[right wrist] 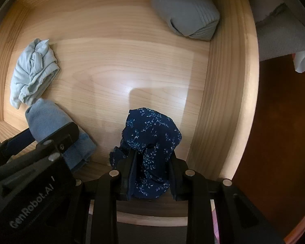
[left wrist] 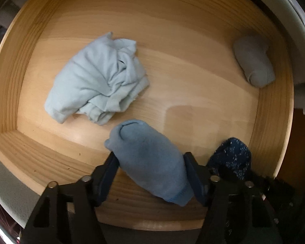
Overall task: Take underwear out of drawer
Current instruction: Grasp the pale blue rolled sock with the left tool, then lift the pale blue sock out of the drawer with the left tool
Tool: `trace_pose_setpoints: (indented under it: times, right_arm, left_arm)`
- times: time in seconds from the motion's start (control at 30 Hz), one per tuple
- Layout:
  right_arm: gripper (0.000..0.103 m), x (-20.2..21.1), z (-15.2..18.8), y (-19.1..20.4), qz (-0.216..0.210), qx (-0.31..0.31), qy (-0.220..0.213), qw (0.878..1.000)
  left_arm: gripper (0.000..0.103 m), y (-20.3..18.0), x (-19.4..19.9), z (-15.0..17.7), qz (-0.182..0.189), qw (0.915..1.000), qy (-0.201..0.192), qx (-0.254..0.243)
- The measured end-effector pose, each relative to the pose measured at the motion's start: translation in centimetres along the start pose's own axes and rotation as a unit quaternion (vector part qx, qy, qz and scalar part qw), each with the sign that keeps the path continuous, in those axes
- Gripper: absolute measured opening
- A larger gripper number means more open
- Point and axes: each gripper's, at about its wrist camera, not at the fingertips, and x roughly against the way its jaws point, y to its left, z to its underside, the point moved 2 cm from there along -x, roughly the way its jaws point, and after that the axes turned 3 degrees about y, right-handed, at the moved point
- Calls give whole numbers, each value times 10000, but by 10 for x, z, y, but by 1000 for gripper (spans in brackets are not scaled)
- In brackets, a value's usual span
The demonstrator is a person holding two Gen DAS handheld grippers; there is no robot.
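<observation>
An open wooden drawer (left wrist: 172, 20) holds several rolled or crumpled garments. My left gripper (left wrist: 150, 160) points down into it. Its fingers (left wrist: 111, 162) press both sides of a mid-blue rolled bundle (left wrist: 144, 142) that lies near the drawer's front. From the right wrist view the same gripper (right wrist: 46, 131) straddles that bundle (right wrist: 44, 113). My right gripper (right wrist: 152, 162) is shut on a dark blue underwear piece with a white floral print (right wrist: 152, 126), close to the front right corner. That piece shows again in the left wrist view (left wrist: 233, 156).
A crumpled pale blue garment (left wrist: 95, 79) lies left of centre, close to the mid-blue bundle. A grey folded bundle (left wrist: 252, 61) rests against the right wall (right wrist: 223, 101). Bare drawer floor lies between them. Dark brown floor (right wrist: 284, 142) shows beyond the right wall.
</observation>
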Motion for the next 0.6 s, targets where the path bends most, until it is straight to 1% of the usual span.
trace_pose_setpoints:
  times: [0.13,0.2,0.3,0.6]
  right_arm:
    - [24,0,-1,0,0,-2,-1,10000]
    - [24,0,-2,0,14,20,2,10000]
    - [25,0,-1,0,-2,-4,-5,10000]
    - [25,0,-3,0,34,-19,18,10000]
  left_arm:
    - [55,-4,1,-1,-4,9996,6,-268]
    - [53,-4,3,-4,-47,9992,-13,-398]
    - [52,-1,6,-13,-131,9983,-48,-564]
    - [49,15,16,-21,-56,9955,-17,-945]
